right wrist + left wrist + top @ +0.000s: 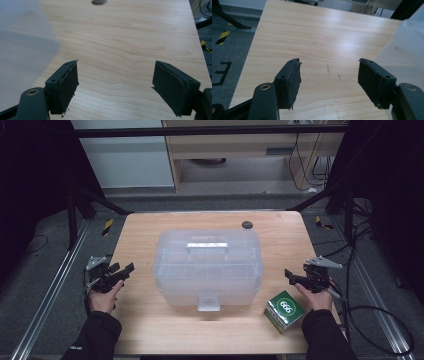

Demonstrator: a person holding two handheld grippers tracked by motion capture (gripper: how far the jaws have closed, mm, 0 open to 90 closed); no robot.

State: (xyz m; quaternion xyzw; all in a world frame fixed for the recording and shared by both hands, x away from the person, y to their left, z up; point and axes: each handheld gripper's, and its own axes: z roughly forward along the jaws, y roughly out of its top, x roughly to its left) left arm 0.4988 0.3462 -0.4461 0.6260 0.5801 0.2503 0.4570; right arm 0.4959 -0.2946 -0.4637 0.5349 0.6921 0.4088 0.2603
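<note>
A translucent plastic storage box [207, 266] with a lid, a top handle and a front latch stands shut in the middle of the wooden table [145, 227]. A green carton [284, 311] marked 666 lies near the front right. My left gripper [121, 269] hovers left of the box, jaws open with nothing between them; in the left gripper view [329, 68] the box [409, 42] shows at the right edge. My right gripper [295, 276] hovers right of the box, above the carton, also open and empty; in the right gripper view [115, 67] the box [23, 47] is at the left.
A small dark round disc [247, 224] sits on the table behind the box, also seen as a grey spot [98, 2] in the right gripper view. Black frame posts and cables surround the table. Yellow-black floor tape [223, 37] lies left of the table.
</note>
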